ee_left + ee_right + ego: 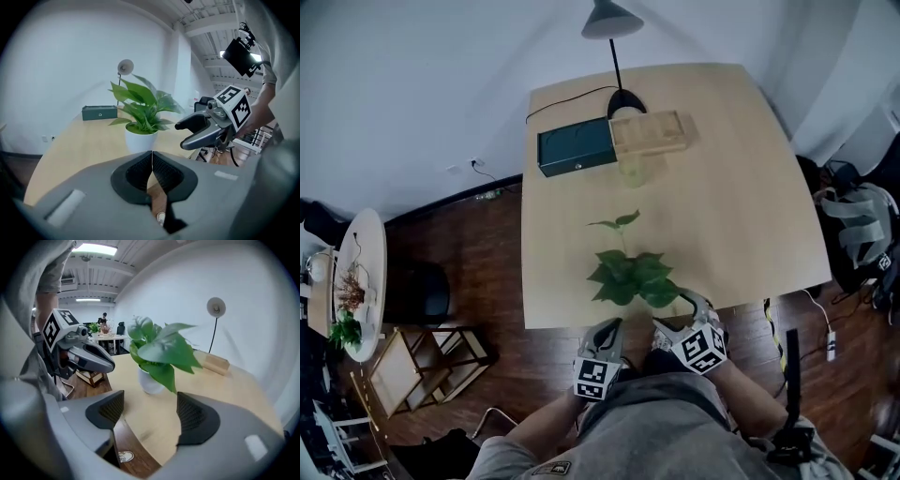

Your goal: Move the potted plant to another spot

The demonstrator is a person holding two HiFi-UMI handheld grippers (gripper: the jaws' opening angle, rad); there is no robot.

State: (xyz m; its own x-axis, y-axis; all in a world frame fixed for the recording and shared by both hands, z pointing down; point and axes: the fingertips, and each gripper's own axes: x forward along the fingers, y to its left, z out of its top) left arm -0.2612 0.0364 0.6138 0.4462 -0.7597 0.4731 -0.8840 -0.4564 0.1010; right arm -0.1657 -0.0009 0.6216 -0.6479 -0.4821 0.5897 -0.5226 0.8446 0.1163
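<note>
The potted plant [630,277], green-leaved in a white pot [140,140], stands upright near the front edge of the light wooden table [741,187]. My left gripper [607,330] hovers just off that edge, below and left of the plant; in the left gripper view its pads meet, shut on nothing [152,161]. My right gripper [677,314] is at the table's edge, just right of the leaves. Its jaws stand open [147,411] with only bare table between them, and the pot [150,380] sits a short way beyond, untouched. Each gripper sees the other [206,129] [89,357].
At the table's far side lie a dark green box [576,146] and a wooden box [649,132], with a desk lamp [612,19] behind. A round white side table [366,272] and a wooden stand [422,361] are on the floor at left; bags [853,216] at right.
</note>
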